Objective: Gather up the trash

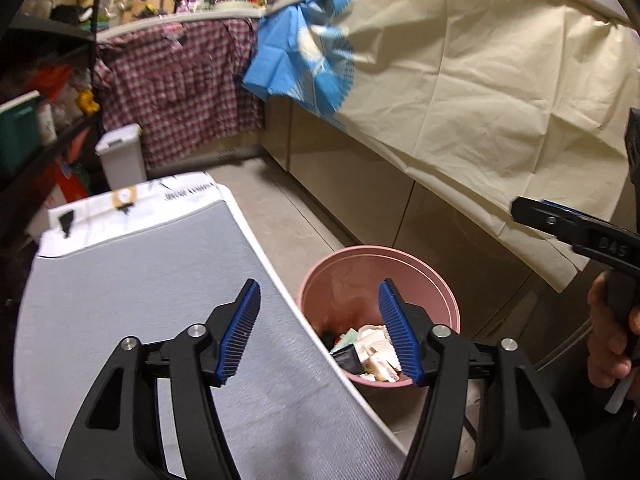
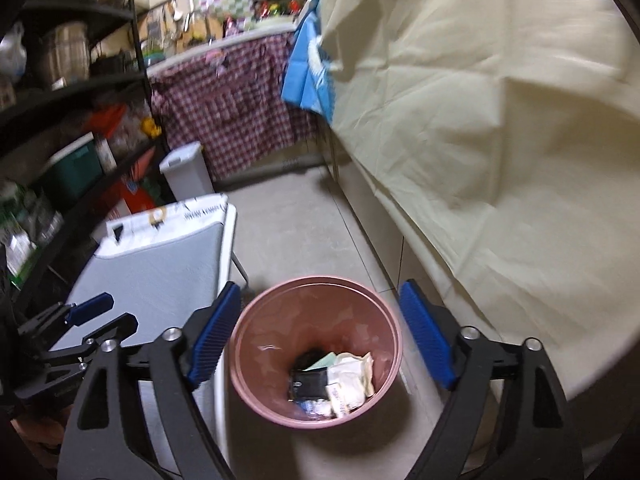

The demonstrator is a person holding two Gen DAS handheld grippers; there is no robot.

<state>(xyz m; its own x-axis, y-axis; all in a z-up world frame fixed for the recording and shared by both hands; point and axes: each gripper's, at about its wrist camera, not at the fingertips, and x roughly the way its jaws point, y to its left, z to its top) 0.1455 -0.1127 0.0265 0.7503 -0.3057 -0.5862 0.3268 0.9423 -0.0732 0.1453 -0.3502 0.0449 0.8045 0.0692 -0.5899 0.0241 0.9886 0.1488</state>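
Left wrist view: left gripper (image 1: 320,328) jaws spread wide, nothing between the blue pads, hanging over the edge of a grey-topped table (image 1: 140,280) with the pink bin (image 1: 344,268) on the floor just beside it. Right wrist view: right gripper (image 2: 320,340) also wide and empty, above the bin, whose bottom holds the trash (image 2: 340,380), crumpled wrappers and a dark packet. Cream cloth (image 2: 500,140) drapes the counter at right.
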